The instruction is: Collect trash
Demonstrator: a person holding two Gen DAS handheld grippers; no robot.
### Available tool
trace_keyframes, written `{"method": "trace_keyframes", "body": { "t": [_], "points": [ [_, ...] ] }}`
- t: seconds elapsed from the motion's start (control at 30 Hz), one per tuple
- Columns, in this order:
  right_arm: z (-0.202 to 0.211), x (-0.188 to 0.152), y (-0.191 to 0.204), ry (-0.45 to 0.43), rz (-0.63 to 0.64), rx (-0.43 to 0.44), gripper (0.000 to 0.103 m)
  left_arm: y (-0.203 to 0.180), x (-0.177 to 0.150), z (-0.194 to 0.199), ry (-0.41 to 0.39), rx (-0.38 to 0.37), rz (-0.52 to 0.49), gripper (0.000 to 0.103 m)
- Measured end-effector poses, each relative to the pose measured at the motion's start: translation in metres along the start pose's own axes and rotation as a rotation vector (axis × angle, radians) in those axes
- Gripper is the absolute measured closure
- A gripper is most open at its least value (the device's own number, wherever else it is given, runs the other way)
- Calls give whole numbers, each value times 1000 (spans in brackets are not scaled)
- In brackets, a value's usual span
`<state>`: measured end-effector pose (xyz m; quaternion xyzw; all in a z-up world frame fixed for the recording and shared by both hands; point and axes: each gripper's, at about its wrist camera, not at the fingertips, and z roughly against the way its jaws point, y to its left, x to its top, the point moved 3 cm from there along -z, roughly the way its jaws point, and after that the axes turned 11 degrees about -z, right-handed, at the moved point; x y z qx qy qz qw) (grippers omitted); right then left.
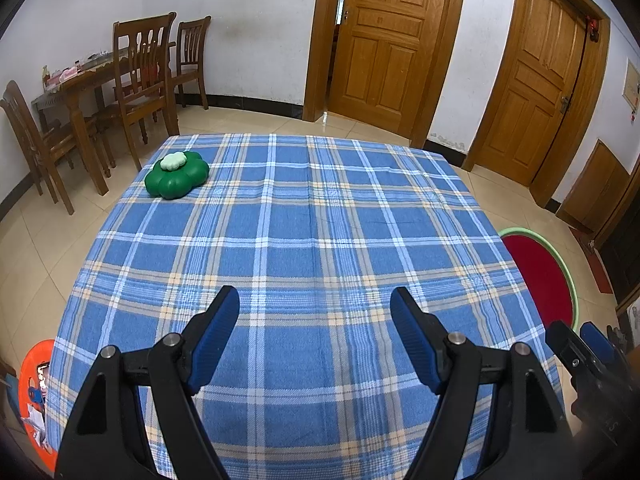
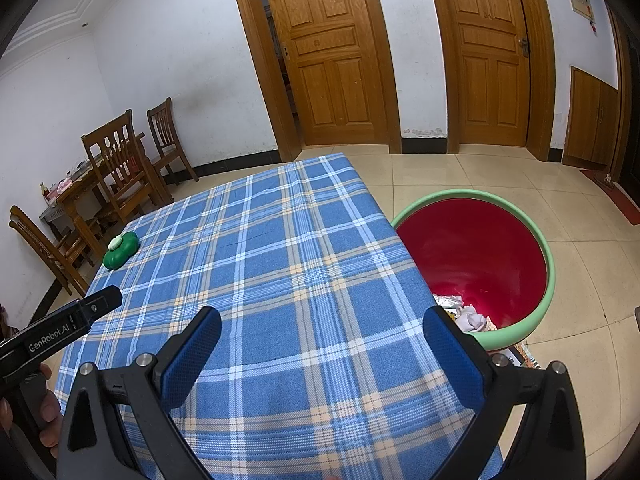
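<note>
A table under a blue plaid cloth [image 1: 304,240] [image 2: 280,264] fills both views. At its far left corner lies a green flower-shaped object [image 1: 177,175] [image 2: 121,249] with a pale green top. A red bin with a green rim [image 2: 476,256] [image 1: 540,276] stands on the floor off the table's right edge, with crumpled paper and wrappers [image 2: 464,314] inside. My left gripper [image 1: 315,300] hangs open over the near part of the cloth, holding nothing. My right gripper [image 2: 322,320] is open too, at the table's right edge beside the bin.
A wooden dining table with chairs [image 1: 120,92] [image 2: 100,184] stands at the back left. Two wooden doors [image 1: 384,40] [image 2: 492,52] are in the far wall. An orange round object [image 1: 34,396] sits low at the left. A hand [image 2: 48,404] holds the left gripper's handle.
</note>
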<state>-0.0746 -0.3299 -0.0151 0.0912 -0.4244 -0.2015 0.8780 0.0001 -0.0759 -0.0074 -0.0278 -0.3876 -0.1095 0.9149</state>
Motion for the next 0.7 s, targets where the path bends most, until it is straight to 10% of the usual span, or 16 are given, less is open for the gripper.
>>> {"method": "trace_keyframes", "body": {
  "t": [0.7],
  "points": [
    [0,0,1,3,1,-3,0,1,0,0,2,-1,0,26]
  ]
}}
